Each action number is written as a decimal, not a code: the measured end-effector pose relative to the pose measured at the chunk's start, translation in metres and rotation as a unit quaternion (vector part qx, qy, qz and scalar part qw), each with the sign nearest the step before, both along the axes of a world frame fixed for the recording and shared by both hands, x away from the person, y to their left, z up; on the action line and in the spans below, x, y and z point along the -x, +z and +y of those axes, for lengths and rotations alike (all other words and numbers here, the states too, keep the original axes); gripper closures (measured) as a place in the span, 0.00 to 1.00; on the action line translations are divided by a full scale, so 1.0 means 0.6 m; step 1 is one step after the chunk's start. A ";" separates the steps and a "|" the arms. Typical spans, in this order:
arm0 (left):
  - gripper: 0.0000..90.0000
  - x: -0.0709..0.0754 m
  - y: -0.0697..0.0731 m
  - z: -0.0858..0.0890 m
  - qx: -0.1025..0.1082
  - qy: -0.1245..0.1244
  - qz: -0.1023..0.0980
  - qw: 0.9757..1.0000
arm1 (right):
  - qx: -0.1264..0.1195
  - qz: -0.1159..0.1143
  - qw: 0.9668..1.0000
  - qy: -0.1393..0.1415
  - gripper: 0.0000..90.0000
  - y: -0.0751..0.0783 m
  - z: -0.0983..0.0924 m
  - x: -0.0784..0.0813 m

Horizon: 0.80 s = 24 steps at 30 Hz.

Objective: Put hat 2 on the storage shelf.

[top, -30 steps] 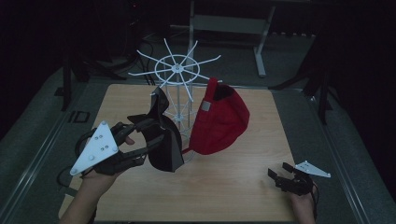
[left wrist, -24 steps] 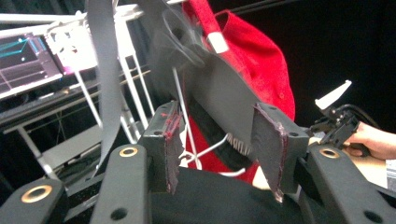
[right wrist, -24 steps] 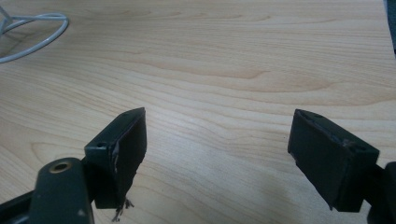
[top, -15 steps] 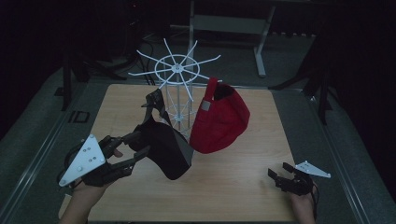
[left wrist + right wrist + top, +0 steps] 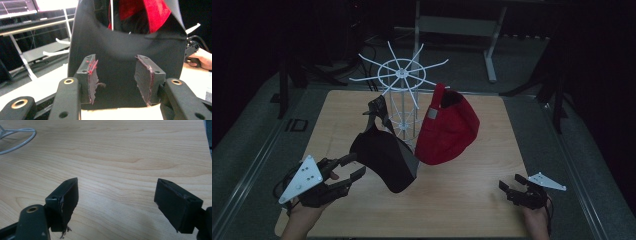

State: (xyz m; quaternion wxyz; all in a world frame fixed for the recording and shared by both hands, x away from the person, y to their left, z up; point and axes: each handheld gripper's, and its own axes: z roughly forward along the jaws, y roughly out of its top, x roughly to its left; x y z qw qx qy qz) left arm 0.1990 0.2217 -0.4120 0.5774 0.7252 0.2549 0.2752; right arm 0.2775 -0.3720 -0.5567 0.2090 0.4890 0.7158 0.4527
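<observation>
A black cap [image 5: 387, 159] hangs by its back strap from the white wire rack [image 5: 399, 80] and tilts toward the front left. A red cap [image 5: 447, 131] hangs on the rack's right side, touching the black one. My left gripper [image 5: 357, 165] sits low at the front left, just off the black cap's edge. Its jaws are open. In the left gripper view the black cap [image 5: 125, 47] stands behind the left gripper [image 5: 116, 75], with the pads apart and nothing pinched. My right gripper [image 5: 510, 184] rests open near the front right; its view has the right gripper [image 5: 116, 195] over bare wood.
The rack stands at the back middle of the wooden table [image 5: 472, 200]; its wire base ring [image 5: 15, 140] lies on the wood. A metal stand [image 5: 462, 25] is behind the table. The other hand [image 5: 202, 58] appears at the right of the left gripper view.
My left gripper has dropped and drawn back toward the front left corner. The black cap has sunk and swung lower toward the front. The right gripper has stayed put.
</observation>
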 end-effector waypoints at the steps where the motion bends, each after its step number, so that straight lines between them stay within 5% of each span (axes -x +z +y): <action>1: 0.59 -0.001 -0.006 0.002 0.001 0.001 0.004 1.000 | 0.000 0.000 1.000 0.000 0.22 0.000 0.000 0.000; 10: 0.59 -0.013 -0.067 0.020 0.009 0.007 0.039 0.999 | 0.000 -0.007 1.000 -0.007 0.21 0.001 0.000 0.002; 24: 0.57 -0.034 -0.159 0.058 0.009 0.045 0.104 0.993 | 0.001 -0.012 1.000 -0.014 0.20 0.001 -0.001 0.003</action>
